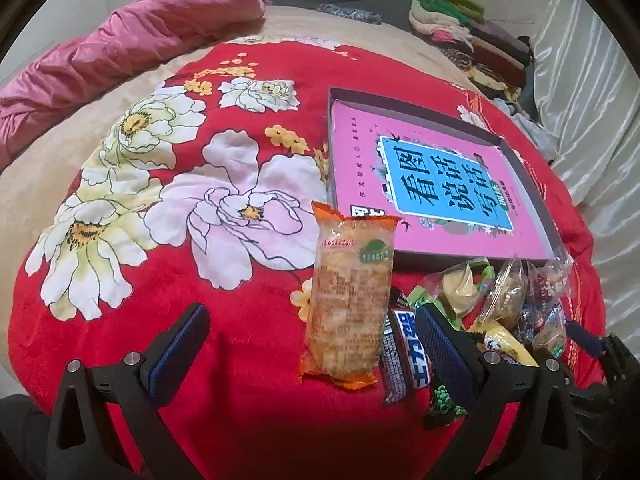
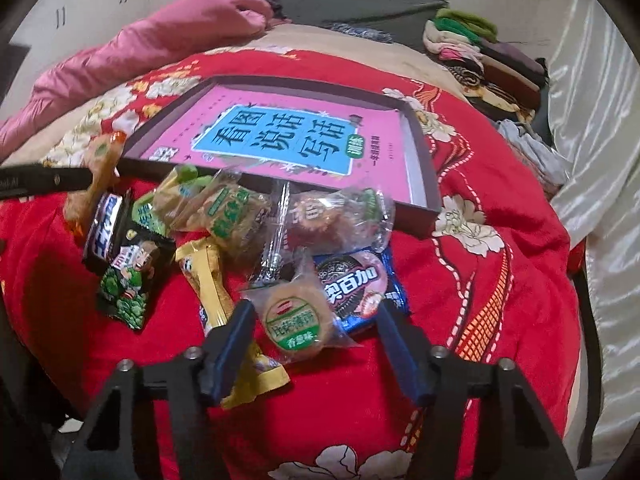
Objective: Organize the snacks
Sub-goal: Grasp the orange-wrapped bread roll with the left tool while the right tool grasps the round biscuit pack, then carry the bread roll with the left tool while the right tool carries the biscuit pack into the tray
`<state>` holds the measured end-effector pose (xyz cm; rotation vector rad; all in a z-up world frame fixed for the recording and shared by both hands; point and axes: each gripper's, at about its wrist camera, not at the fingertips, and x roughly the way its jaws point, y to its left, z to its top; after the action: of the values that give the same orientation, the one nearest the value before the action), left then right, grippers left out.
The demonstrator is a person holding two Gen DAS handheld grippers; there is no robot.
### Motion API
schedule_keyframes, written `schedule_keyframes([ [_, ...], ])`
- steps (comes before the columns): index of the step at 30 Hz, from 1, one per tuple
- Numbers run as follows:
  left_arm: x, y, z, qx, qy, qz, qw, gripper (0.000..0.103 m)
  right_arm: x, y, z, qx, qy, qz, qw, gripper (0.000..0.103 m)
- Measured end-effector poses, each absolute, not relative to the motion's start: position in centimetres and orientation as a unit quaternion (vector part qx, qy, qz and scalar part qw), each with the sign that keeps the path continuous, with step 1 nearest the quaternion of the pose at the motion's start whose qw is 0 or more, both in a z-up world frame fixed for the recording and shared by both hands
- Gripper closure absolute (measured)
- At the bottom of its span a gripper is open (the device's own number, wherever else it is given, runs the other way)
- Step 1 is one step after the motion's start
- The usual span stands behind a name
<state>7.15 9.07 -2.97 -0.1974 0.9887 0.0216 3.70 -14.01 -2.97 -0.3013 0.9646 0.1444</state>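
A pile of wrapped snacks lies on a red flowered blanket [image 1: 224,360], in front of a shallow box lid [image 1: 532,184] lined with a pink book cover. In the left wrist view, my left gripper [image 1: 312,332] is open, its fingers on either side of a long orange-ended biscuit pack [image 1: 348,304], with a black and blue bar [image 1: 404,352] beside the right finger. In the right wrist view, my right gripper [image 2: 316,320] is open around a round clear-wrapped cake with a green label [image 2: 294,322]. A blue cookie pack [image 2: 356,284], a yellow pack [image 2: 208,280] and a green pea pack [image 2: 128,280] lie close by.
A pink quilt [image 1: 132,48] is bunched at the far left of the bed. Folded clothes [image 1: 480,44] are stacked at the far right. A pale shiny curtain [image 2: 600,160] hangs along the right side. The box lid [image 2: 420,168] touches the far side of the snack pile.
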Motion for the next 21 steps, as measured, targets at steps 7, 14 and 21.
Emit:
schedule_keyframes([
  [7, 7.8, 8.9, -3.0, -0.103, 0.472, 0.001, 0.876, 0.010, 4.0, -13.8, -3.3, -0.151, 0.462, 0.084, 0.870, 0.066],
  [14, 8.7, 9.0, -4.3, -0.126, 0.494, -0.013, 0.860, 0.041, 4.0, -16.0, -1.6, -0.083, 0.440, 0.092, 0.889, 0.067],
  [21, 8.7, 8.9, -4.8, -0.135, 0.500, -0.026, 0.855, 0.065, 3.9, -17.3, -0.2, -0.028, 0.412, 0.103, 0.905, 0.068],
])
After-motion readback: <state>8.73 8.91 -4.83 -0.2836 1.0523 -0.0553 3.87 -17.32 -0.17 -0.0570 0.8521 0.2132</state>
